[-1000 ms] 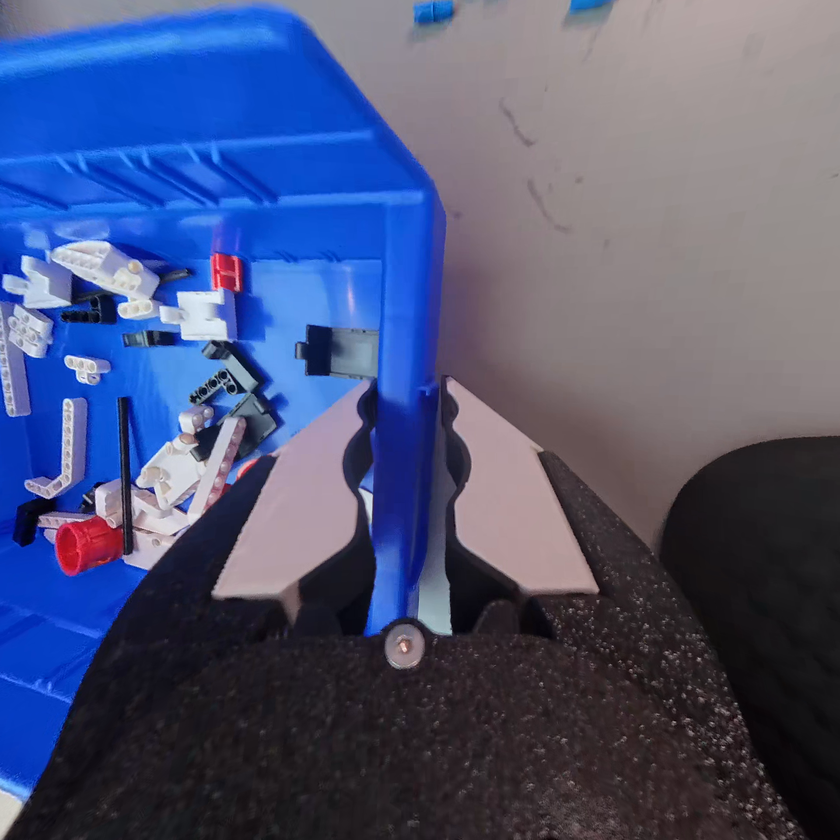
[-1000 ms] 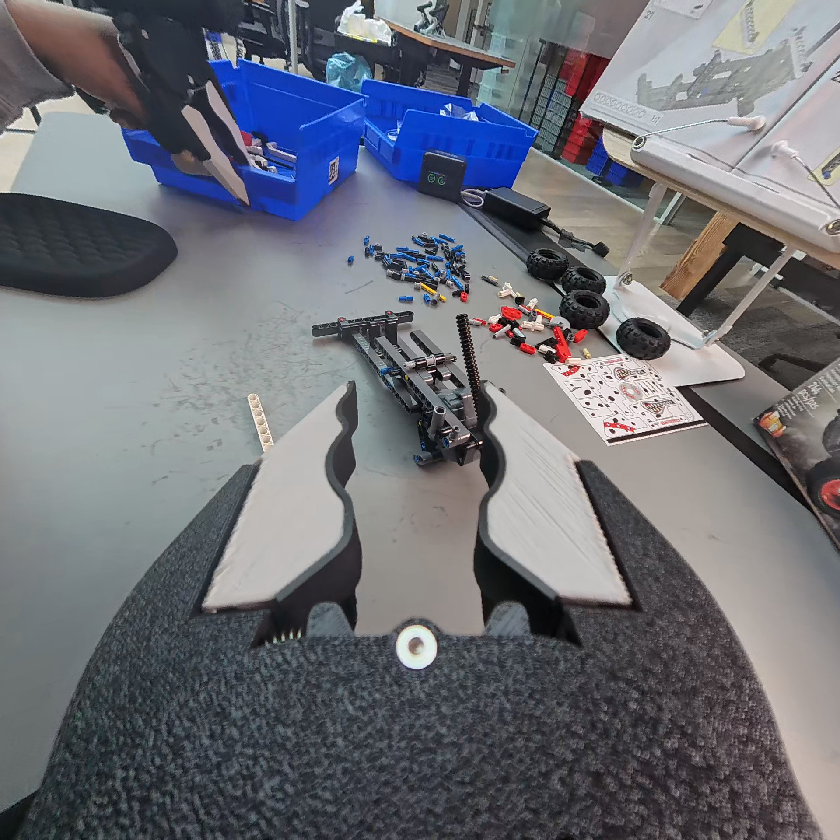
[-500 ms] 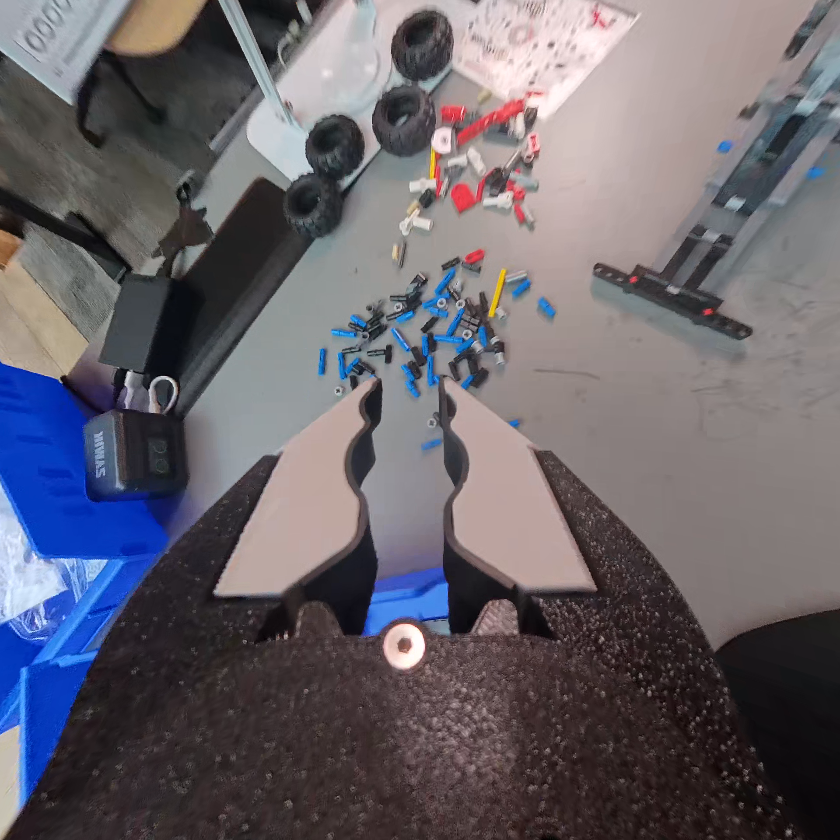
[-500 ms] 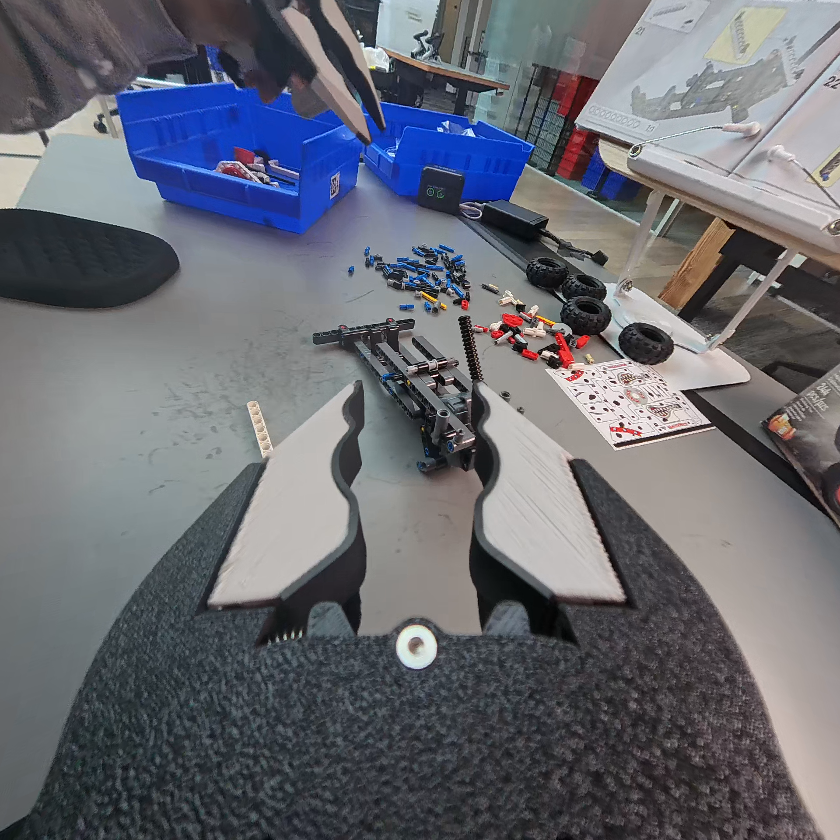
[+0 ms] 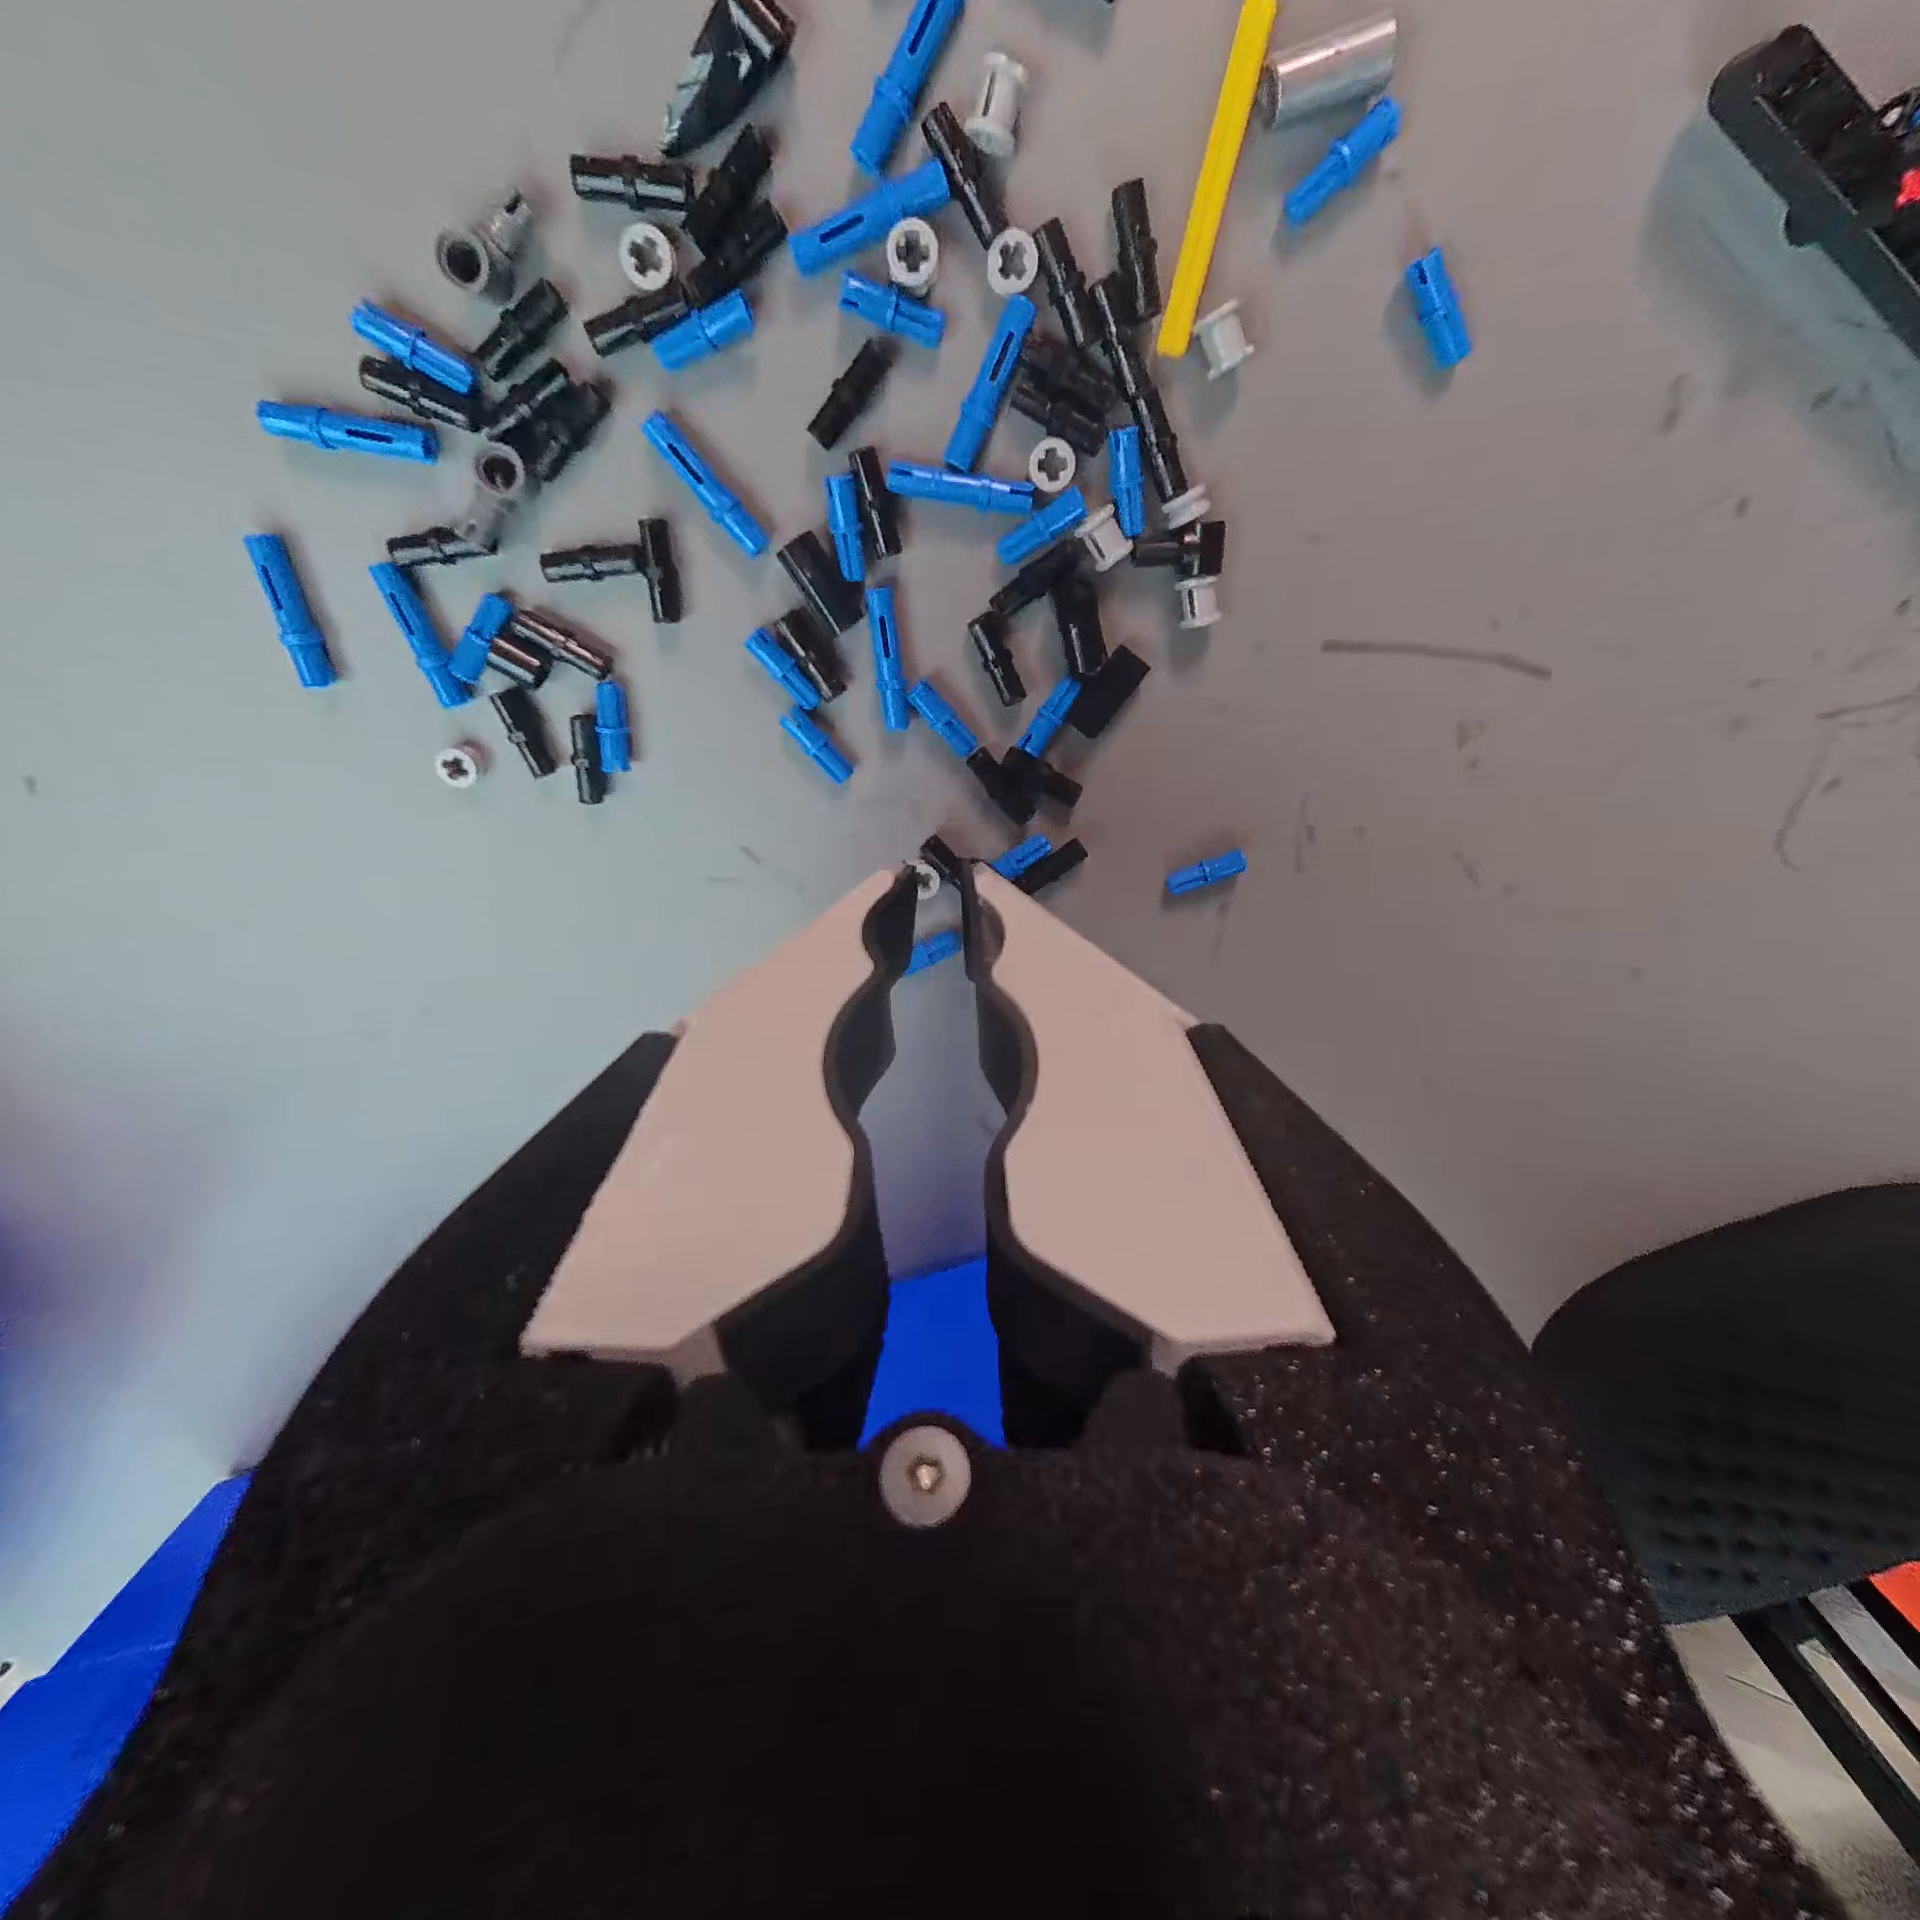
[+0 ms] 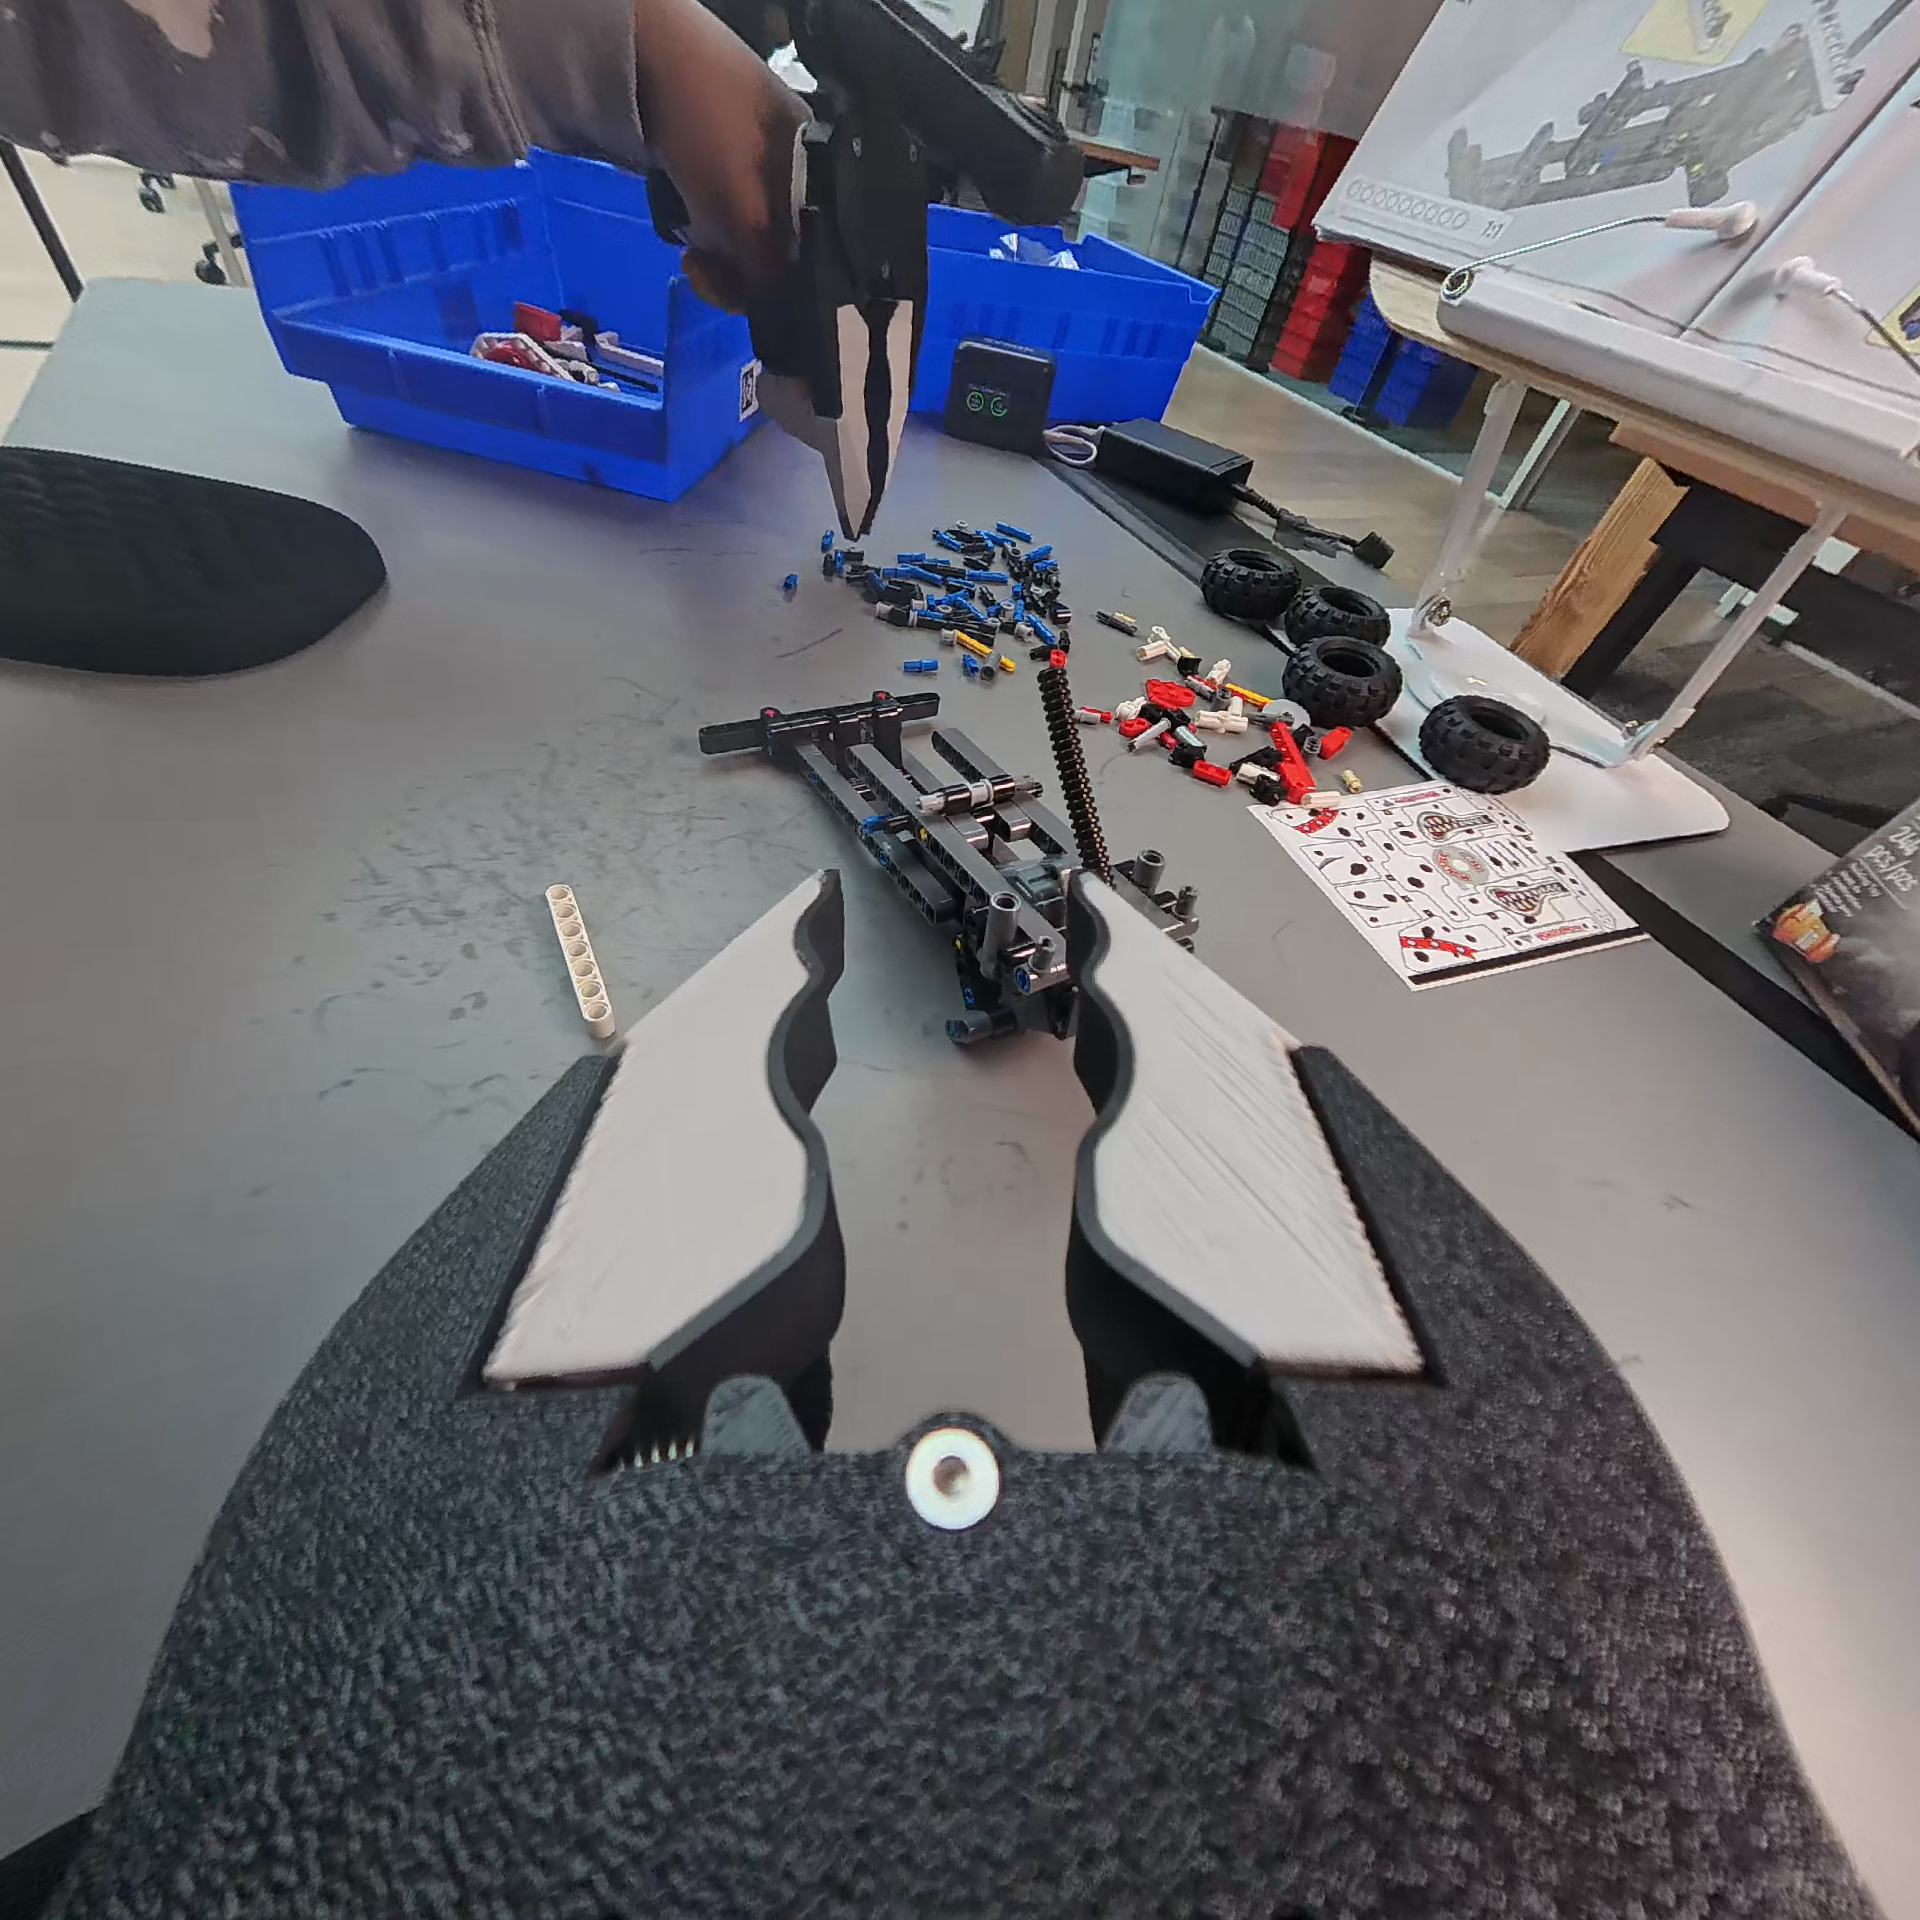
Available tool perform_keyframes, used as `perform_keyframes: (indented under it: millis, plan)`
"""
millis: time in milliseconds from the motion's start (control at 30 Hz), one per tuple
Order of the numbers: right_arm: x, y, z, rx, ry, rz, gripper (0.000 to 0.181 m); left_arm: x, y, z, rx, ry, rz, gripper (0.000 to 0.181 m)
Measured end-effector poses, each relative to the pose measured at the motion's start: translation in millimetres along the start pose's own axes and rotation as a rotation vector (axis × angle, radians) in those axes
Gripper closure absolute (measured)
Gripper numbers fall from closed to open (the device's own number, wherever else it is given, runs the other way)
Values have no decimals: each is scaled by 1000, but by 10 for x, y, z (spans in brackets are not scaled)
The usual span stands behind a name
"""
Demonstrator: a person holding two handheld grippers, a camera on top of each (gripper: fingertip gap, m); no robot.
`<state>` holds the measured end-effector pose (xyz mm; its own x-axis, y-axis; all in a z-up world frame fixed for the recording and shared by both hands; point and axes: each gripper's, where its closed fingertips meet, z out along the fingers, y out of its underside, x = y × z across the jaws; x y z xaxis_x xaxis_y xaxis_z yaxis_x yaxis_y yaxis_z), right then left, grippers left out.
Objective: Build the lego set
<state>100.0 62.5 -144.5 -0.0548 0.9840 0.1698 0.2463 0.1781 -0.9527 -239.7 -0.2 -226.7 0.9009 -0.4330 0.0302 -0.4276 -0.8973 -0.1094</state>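
Hovering left gripper point(image 5: 940, 883) over pin pile point(image 5: 831, 416), jaws nearly clenched, empty | right gripper point(image 6: 951, 914) released near chassis point(image 6: 935, 831) | risk: scattering crowded pins, pinching two

Left tool point(image 5: 940, 883) above scattered pins point(image 5: 831, 436)

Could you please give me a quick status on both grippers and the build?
Left gripper nearly closed, empty, over pin pile. Right gripper open, hovering by chassis. Nothing blocking.

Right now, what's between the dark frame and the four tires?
In the right wrist view, a scatter of red and white pieces lies between the frame and the tires.
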Motion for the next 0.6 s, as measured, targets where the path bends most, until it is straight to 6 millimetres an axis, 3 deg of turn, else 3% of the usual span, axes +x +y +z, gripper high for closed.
perform_keyframes:
  millis: [600]
  plan:
    - [-11, 58, 16, -25, -1, -10, 139, 12, 23, 126, -55, 1, 33, 175]
